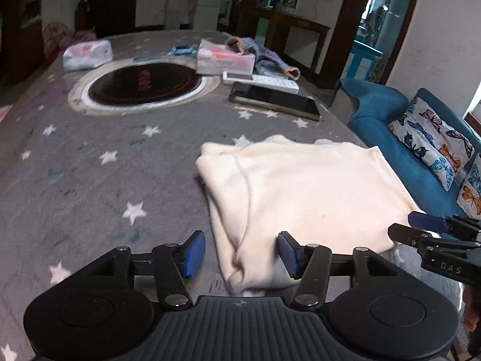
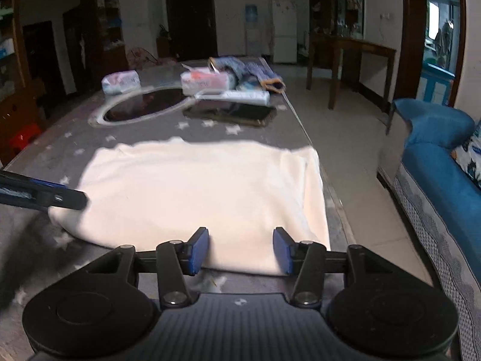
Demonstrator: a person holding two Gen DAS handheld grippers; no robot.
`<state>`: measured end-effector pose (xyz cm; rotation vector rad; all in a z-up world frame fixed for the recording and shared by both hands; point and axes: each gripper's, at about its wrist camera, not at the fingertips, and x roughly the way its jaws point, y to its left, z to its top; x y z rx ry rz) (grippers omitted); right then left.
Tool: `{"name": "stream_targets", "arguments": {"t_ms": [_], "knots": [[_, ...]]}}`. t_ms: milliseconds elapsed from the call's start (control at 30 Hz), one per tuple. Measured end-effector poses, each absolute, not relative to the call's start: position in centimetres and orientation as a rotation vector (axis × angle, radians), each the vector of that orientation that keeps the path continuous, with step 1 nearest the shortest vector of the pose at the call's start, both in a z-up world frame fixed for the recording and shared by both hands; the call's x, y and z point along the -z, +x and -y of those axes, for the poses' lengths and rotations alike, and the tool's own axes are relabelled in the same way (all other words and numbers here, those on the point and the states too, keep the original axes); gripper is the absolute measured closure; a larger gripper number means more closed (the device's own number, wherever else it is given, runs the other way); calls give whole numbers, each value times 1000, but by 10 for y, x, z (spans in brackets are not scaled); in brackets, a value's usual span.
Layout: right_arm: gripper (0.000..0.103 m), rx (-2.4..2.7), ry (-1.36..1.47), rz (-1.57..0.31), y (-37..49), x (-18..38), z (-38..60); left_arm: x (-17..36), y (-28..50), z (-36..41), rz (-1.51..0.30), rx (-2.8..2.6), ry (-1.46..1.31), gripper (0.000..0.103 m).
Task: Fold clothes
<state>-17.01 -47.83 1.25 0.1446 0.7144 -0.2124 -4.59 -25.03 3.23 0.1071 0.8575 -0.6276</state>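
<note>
flanking one folded garment (image 1: 303,186), two grippers

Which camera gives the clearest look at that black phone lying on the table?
The left wrist view: the black phone is sharp, its outline plain. The right wrist view shows it farther away, flattened and blurred.

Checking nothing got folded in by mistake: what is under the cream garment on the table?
The cream garment lies on the grey star-print table cover, which shows all round it. Its folded layers hide whatever lies beneath or between them. Both tongs are open and hold nothing.
</note>
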Motion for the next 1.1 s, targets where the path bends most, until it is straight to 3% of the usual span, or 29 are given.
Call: {"name": "stream_targets", "arguments": {"t_ms": [267, 400, 600, 667, 1100], "knots": [[45, 204, 139, -691, -177, -26, 464, -36, -62, 235, -837, 595, 117, 25], [29, 201, 143, -685, -178, -28, 453, -38, -69, 227, -827, 579, 122, 14], [19, 190, 137, -692, -181, -30, 436, -40, -83, 220, -810, 569, 132, 5], [14, 194, 137, -690, -184, -30, 432, -40, -88, 218, -809, 572, 128, 3], [5, 226, 159, -704, -201, -25, 421, -38, -111, 209, -783, 574, 163, 0]]}}
